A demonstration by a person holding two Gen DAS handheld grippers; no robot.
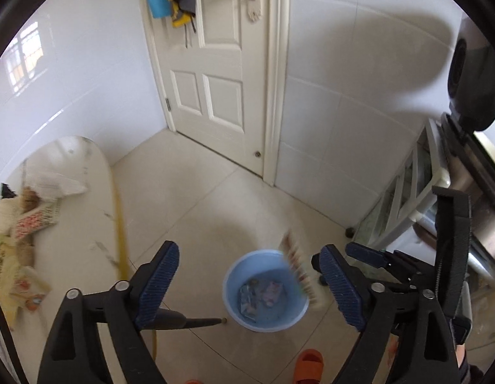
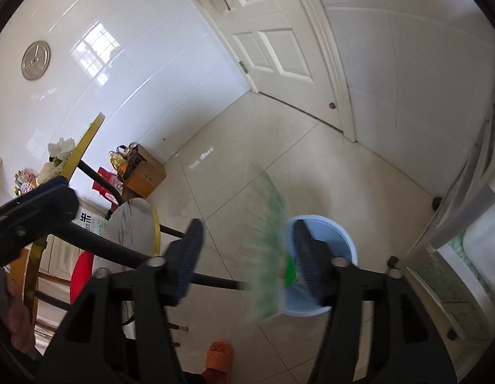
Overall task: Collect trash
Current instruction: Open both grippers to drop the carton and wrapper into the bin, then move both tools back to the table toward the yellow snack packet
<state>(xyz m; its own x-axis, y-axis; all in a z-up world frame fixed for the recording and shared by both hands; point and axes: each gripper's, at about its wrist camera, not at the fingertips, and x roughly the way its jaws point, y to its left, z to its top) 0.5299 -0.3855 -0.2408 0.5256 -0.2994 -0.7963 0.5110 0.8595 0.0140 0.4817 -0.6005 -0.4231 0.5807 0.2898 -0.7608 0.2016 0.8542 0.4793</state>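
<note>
Left wrist view: blue bucket [image 1: 266,291] is standing on the floor [image 1: 190,198], and everything below is being placed relative to it.

Done so far, judged from how things lie: at least two printed wrappers [image 1: 262,294] are lying flat at the bottom of the bucket. A red-and-white striped packet [image 1: 295,268] is blurring over the bucket's right rim, free of both pads, apparently dropping in. The left hand-held gripper [image 1: 250,288] is hanging above the bucket with its jaws spread wide and nothing between them.

Right wrist view: a green-and-white packet [image 2: 266,240] is streaking just left of the bucket [image 2: 340,233], partly over its rim; I cannot tell whether it is going in or missing. The right hand-held gripper [image 2: 247,256] is standing open, the packet passing between its jaws. The right pad looks close to it, but blur hides any contact.

Left to do, as a judgement: more litter is sitting on the counter [image 1: 87,224], well to the left of the bucket. Crumpled paper, a red-patterned packet [image 1: 33,220] and yellowish wrappers [image 1: 20,284] are still waiting there. So the task is partway along; several more trips from counter to bucket seem needed.

An orange slipper [image 1: 308,364] is showing on the near side of the bucket.
</note>
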